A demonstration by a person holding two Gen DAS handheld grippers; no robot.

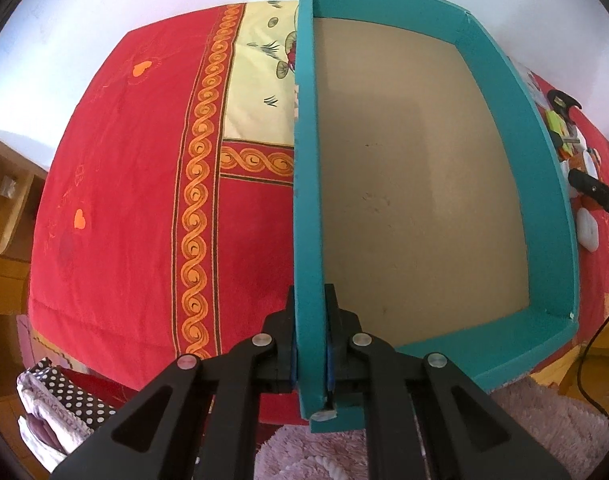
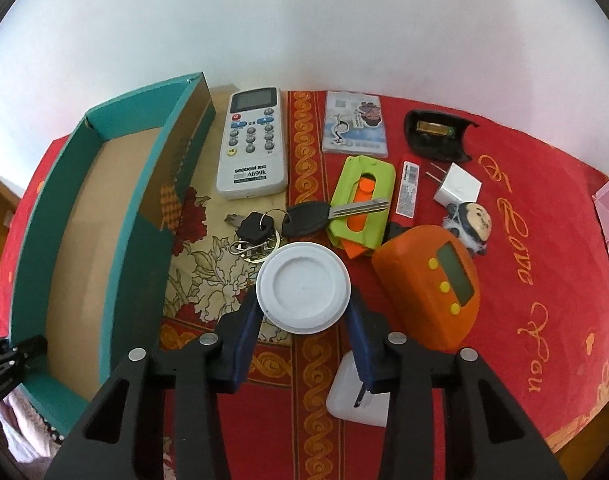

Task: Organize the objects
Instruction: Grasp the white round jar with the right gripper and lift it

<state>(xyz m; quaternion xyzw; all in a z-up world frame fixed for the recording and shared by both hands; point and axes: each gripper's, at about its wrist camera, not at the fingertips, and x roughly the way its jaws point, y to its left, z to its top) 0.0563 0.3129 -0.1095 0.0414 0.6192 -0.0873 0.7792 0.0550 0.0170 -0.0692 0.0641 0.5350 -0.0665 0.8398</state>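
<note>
Teal cardboard box (image 1: 424, 184) lies open on the red bedspread (image 1: 124, 200), its near wall pinched in the left claw (image 1: 311, 344). Right claw (image 2: 304, 320) grips a white round lid (image 2: 303, 287) above the spread, just beside the key bunch (image 2: 264, 228), orange timer (image 2: 428, 284) and remote control (image 2: 253, 142).

Matt teal cardboard box (image 1: 516, 128) with a plain brown paperboard floor, centre right; woven red patterned cloth (image 1: 124, 184), left; fluffy pink rug (image 1: 544, 428), lower right. Glossy white plastic round lid (image 2: 303, 288), centre; shiny metal key blade (image 2: 358, 208) above it.
</note>
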